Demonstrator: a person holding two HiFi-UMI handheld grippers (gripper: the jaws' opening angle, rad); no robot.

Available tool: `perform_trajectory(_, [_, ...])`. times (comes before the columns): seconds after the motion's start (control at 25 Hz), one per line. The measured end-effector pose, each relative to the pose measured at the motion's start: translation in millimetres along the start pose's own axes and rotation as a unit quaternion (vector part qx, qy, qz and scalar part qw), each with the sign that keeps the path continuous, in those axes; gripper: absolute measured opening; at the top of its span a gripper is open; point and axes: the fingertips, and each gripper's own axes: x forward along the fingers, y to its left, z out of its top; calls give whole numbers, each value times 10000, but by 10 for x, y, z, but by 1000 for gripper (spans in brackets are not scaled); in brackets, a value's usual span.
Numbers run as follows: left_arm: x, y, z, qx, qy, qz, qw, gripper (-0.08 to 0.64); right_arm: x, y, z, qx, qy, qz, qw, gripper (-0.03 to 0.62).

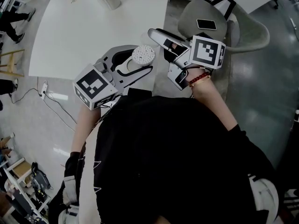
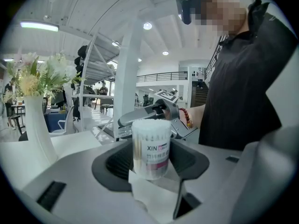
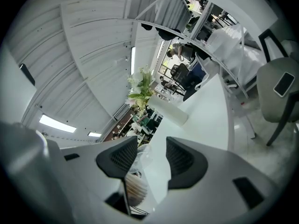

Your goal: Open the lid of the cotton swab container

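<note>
Held off the near corner of the large white table (image 1: 84, 31), the left claw (image 1: 140, 62) pinches the clear cylindrical cotton swab container (image 2: 150, 146) upright, long axis vertical, top end just beside the spread right claw (image 1: 160, 43), the nearer one to the lid; lid not made out

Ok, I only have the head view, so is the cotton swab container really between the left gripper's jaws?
Observer: Yes, the left gripper view shows the container standing upright between the left gripper's pads, one on each side.
Operator: Any print on it?
Observer: A label on its side, starting XIN.
Operator: And the other one?
Observer: In its own view the right gripper's jaws stand apart, with a clear thing against one pad; I can't tell if it's gripped.
</note>
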Motion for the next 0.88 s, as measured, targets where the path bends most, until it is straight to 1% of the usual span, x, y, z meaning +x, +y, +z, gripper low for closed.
perform_trajectory(0.12, [-4,-6,20,10,-7,-22,10000,253,-21,0,11,-30,-21,-93,10000,195])
perform_trajectory(0.28, [-21,-11,7,0,35,-31,10000,253,9,90,15,22,-78,129,9999,193])
perform_trajectory(0.4, [-19,-9,14,47,37,-2,10000,253,6,68,5,26,-58,113,9999,193])
perform_trajectory(0.52, [-19,-21,31,42,14,60,10000,253,-5,39,-6,11,22,41,10000,193])
perform_trajectory(0.72, [-51,-43,55,-118,-6,195,9997,253,-9,35,-39,58,257,-65,9996,193])
perform_trajectory(0.88, [-77,-187,0,-182,-18,317,9993,253,-41,144,-174,149,292,245,9992,195])
